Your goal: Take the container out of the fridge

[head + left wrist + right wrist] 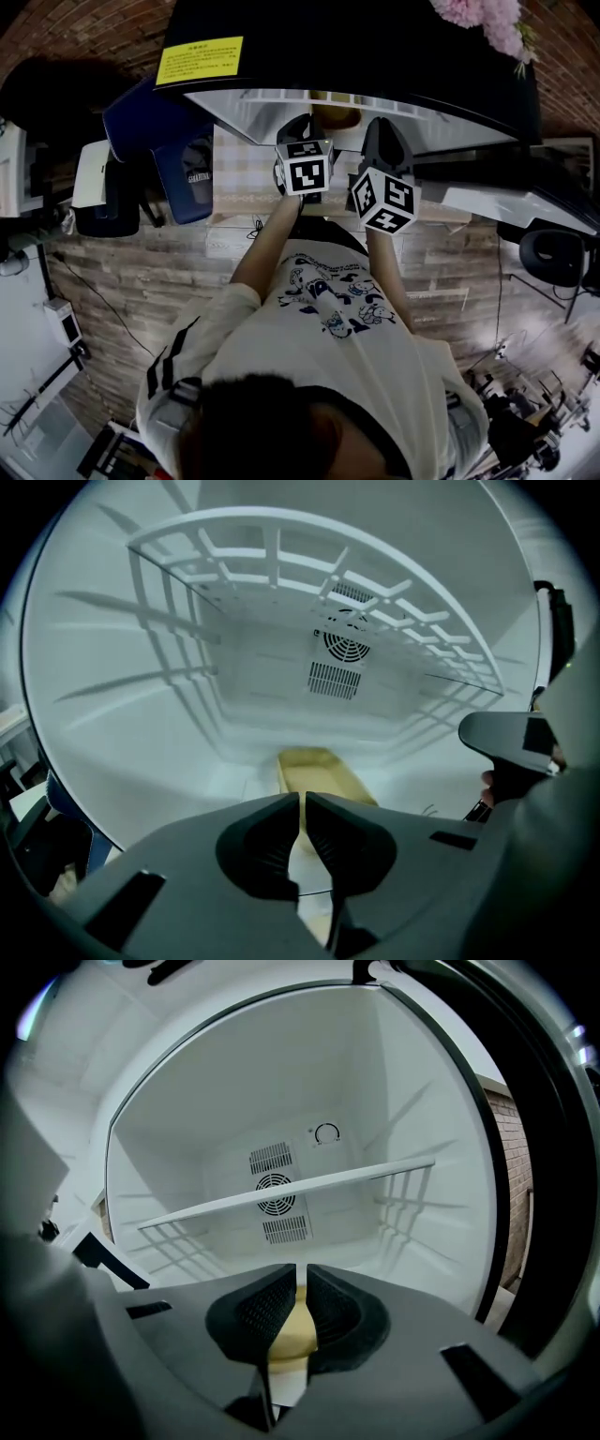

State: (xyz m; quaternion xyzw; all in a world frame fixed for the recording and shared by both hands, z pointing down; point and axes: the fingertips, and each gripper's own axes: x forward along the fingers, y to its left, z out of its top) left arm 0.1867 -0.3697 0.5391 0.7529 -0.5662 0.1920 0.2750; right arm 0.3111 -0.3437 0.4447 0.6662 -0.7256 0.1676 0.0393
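Inside, one yellow container (323,775) lies on the fridge (112,714) floor under one wire shelf (281,555), its contents unclear. Two grippers, left gripper (302,803) and right gripper (301,1283), are closed and empty, with the container at 12 o'clock.

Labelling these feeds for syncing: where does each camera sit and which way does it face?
Head view: on the person's head, looking steeply down at the open fridge; shirt, arms, left gripper and right gripper show.
Left gripper view: on the left gripper, facing the fridge's back; its near-shut jaws and the right gripper show.
Right gripper view: on the right gripper, facing the fridge's back; its near-shut jaws show.
Shared: both gripper views show the container and fan vent.
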